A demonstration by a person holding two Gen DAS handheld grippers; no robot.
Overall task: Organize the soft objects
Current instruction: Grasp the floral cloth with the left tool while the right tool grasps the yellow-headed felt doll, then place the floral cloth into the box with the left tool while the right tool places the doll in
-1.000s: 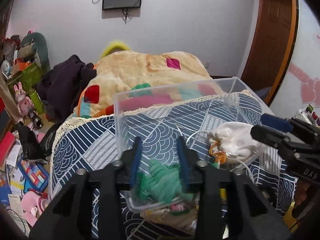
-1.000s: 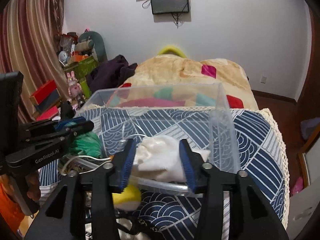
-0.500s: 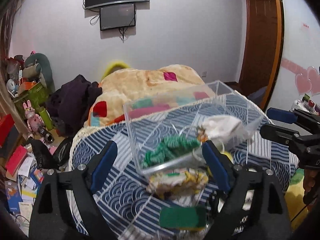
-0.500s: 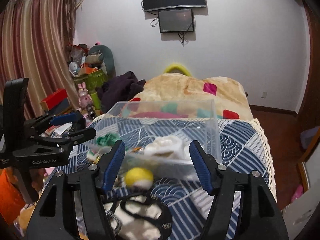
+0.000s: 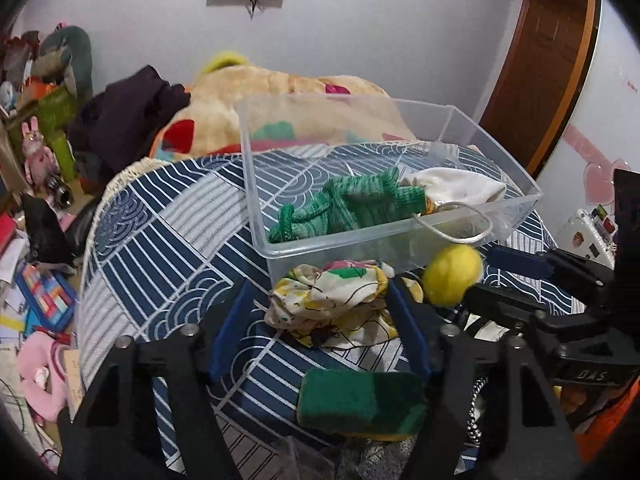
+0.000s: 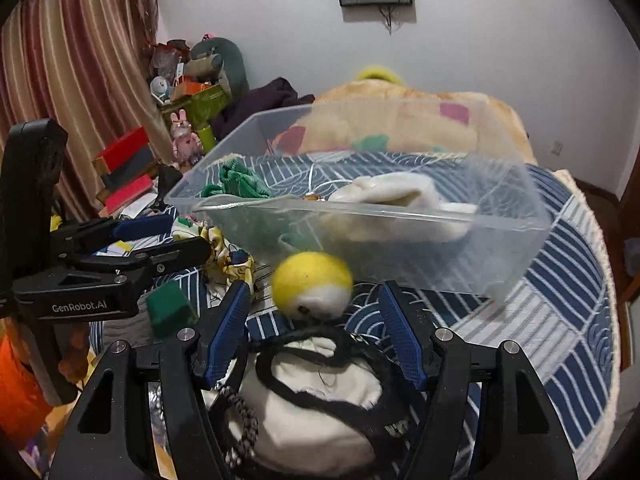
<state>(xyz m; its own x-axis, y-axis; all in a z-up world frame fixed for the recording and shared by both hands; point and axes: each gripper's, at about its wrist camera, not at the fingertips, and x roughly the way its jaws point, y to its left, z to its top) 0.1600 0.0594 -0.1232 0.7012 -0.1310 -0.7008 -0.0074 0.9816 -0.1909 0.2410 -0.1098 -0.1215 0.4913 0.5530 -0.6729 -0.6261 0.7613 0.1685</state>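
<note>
Hovering with both claws spread and empty, left gripper [image 5: 318,330] straddling the patterned cloth [image 5: 336,304], right gripper [image 6: 314,330] framing the yellow ball [image 6: 313,285]; ahead, green knit [image 5: 344,206] and white sock [image 5: 456,190] already inside the clear bin [image 5: 256,184], sponge [image 5: 360,402] unsorted.

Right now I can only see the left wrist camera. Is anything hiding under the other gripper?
Observer: Yes. A white fluffy pouch with a black cord over it lies just below the right gripper.
Operator: Is the yellow ball yellow all over?
Observer: No. The yellow ball has a white underside facing that camera.
Operator: Is it being squeezed?
Observer: No. The fingers are open, with a gap on each side of the ball.
</note>
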